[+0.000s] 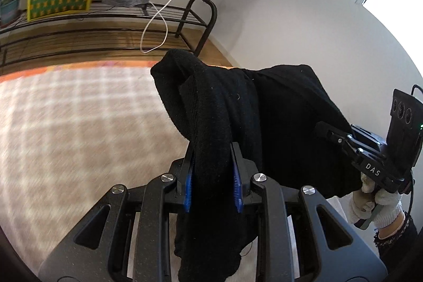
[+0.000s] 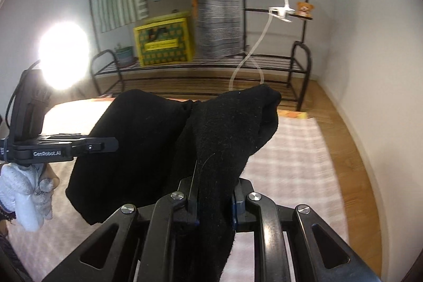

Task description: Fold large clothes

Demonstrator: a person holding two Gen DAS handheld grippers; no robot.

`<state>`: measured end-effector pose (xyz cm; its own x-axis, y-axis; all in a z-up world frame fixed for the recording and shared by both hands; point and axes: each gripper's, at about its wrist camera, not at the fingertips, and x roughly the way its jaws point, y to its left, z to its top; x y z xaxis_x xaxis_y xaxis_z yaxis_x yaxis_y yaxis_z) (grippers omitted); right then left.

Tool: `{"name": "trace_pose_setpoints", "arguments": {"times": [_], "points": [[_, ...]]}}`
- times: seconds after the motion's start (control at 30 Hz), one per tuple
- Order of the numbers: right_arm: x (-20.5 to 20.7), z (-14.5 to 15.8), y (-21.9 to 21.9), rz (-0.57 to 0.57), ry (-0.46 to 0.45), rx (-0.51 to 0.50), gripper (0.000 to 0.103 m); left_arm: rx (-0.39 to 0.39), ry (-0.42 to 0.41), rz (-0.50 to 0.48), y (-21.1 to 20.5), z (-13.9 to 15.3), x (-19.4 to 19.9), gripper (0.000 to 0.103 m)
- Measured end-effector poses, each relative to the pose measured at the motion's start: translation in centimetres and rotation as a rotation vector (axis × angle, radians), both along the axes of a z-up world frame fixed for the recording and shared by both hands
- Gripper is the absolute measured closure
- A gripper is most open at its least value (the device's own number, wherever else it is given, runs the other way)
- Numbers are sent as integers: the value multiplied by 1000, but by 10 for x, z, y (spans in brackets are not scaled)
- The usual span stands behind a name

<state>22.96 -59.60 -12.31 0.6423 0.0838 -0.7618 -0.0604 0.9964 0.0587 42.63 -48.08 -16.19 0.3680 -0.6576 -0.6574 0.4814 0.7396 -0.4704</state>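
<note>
A black knit garment [image 1: 277, 118] hangs in the air between both grippers, above a checked pink bedspread [image 1: 79, 123]. My left gripper [image 1: 212, 171] is shut on a thick fold of it, the cloth bunched between the blue pads and drooping below them. My right gripper [image 2: 215, 192] is shut on another fold of the same garment [image 2: 148, 139]. In the left wrist view the right gripper [image 1: 321, 128] shows at the right edge, held by a white-gloved hand [image 1: 375, 205]. In the right wrist view the left gripper [image 2: 116, 143] shows at the left, its tip against the cloth.
A black metal clothes rack [image 2: 201, 65] stands beyond the bed with hanging clothes, a yellow-green box [image 2: 164, 40] and a small teddy bear [image 2: 304, 8]. A white clip lamp [image 2: 280, 11] with a trailing cord is on it. Two bright lights glare. White walls and wooden floor lie to the right.
</note>
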Motion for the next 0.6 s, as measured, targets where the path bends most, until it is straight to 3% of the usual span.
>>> {"name": "trace_pose_setpoints", "arguments": {"times": [0.27,0.37,0.47,0.53,0.6], "points": [[58,-23,-70,-63,-12,-4,90,35,-8,11,-62,-27,47,81],[79,-51,-86,-48,58,-8,89,90,11,37,-69,-48,61,81],[90,-89,-100,-76,161,-98,93,97,69,70,-64,-69,76,80],[91,-102,-113,-101,182,-68,93,88,69,71,-63,-73,79,80],[88,-106,-121,-115,172,-13,93,132,20,53,-68,-71,74,80]]}}
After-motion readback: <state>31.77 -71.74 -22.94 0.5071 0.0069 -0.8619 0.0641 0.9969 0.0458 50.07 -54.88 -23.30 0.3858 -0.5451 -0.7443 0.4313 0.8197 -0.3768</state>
